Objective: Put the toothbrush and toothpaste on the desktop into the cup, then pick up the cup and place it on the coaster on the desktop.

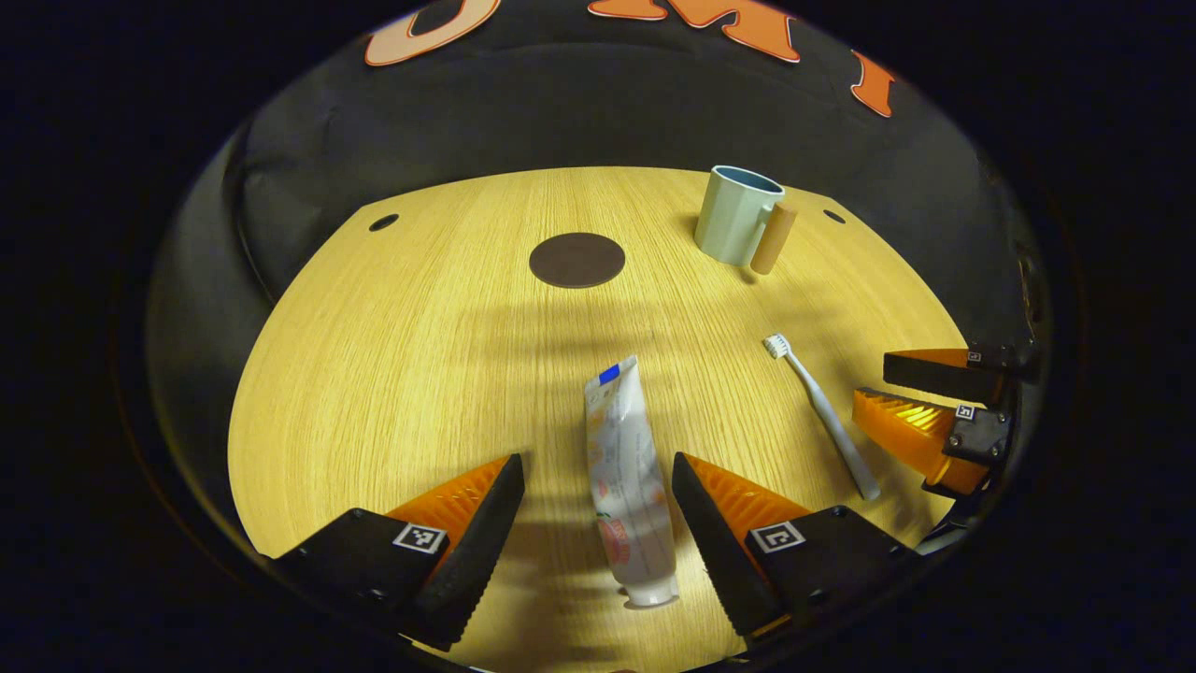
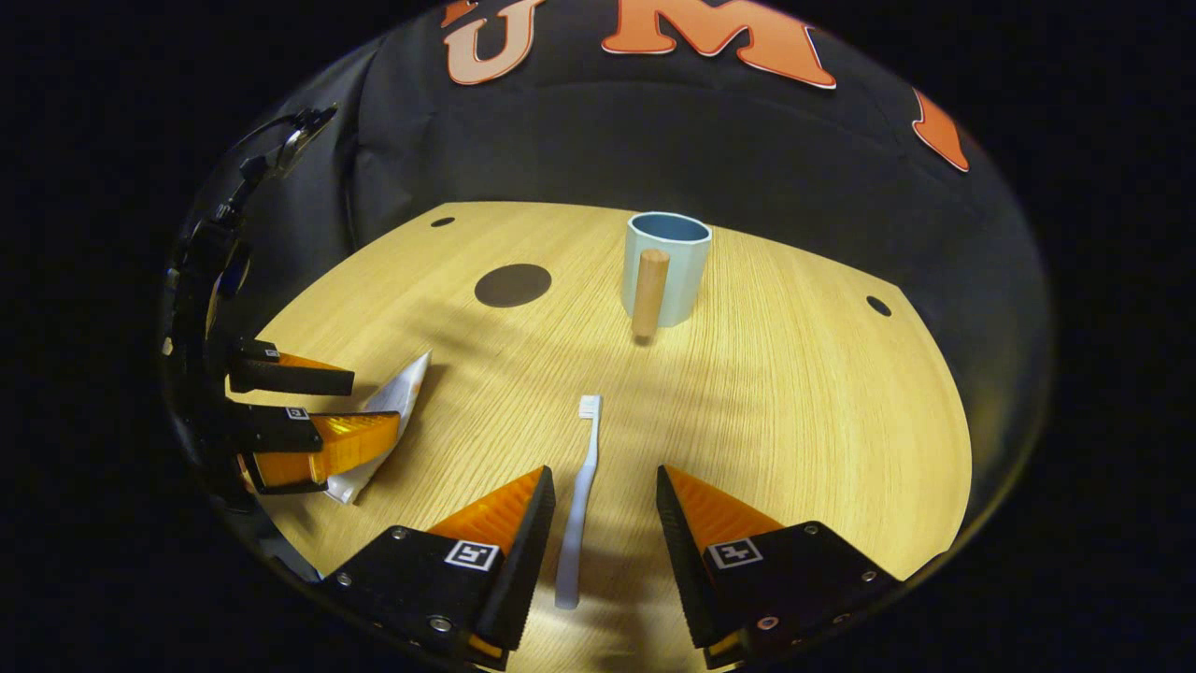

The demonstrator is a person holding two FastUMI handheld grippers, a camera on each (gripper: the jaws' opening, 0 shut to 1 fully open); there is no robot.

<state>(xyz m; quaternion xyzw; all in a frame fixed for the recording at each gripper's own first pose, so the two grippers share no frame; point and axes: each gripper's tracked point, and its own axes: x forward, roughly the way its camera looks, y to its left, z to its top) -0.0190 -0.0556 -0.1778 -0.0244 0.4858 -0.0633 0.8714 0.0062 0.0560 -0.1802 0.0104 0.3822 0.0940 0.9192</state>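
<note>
One table (image 1: 392,374), one cup (image 1: 733,213) upper right in the left gripper view, one coaster (image 1: 576,259) top centre, one tube (image 1: 628,477) between the left gripper (image 1: 598,505) fingers, spread wide, not touching. One toothbrush (image 2: 577,505) sits between the right gripper (image 2: 598,519) fingers, equally wide.

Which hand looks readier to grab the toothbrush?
The right gripper: it is open with the toothbrush lying between its fingers. The left gripper straddles the toothpaste instead.

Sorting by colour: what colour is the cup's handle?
Light tan wood handle on the cup; right gripper view.
</note>
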